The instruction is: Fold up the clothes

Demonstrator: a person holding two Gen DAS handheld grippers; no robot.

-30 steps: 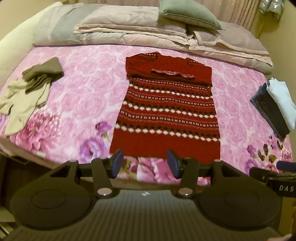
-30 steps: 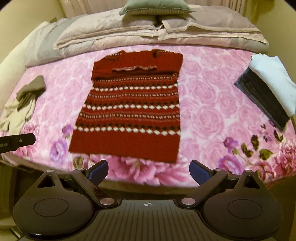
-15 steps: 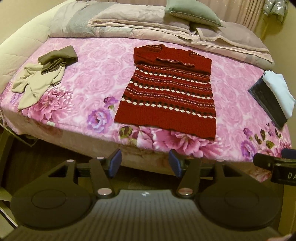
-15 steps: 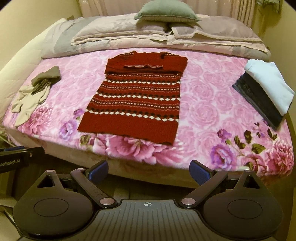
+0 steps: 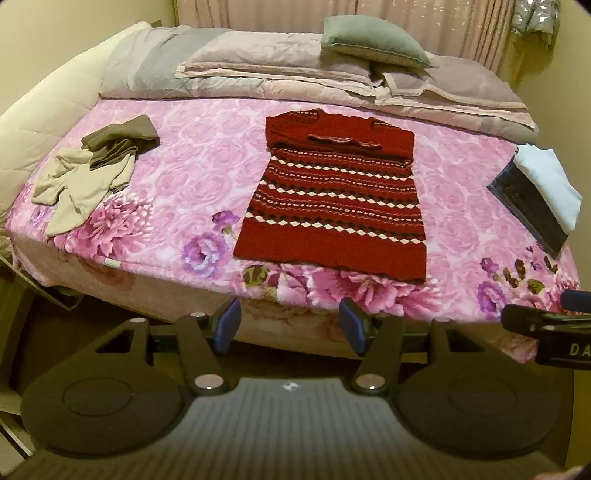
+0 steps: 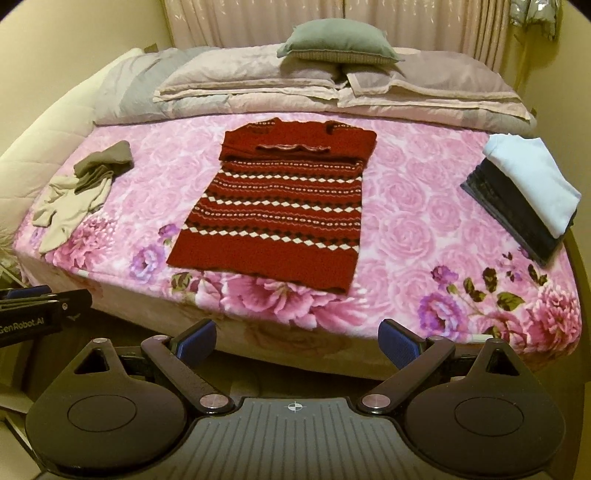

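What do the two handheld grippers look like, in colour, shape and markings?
Both are matte black. The left gripper and the right gripper each have two angled finger links with silver pivot screws, blue pads at the tips, round discs on either side and a ribbed centre plate with a small crosshair mark. White lettering runs along each gripper's side. No cables or sleeves show.

A bed (image 5: 155, 192) with a pink floral bedspread fills the room; folded grey quilts (image 5: 258, 70) and a green pillow (image 6: 336, 40) lie before pale curtains (image 6: 424, 22), between yellowish walls (image 5: 74, 33).
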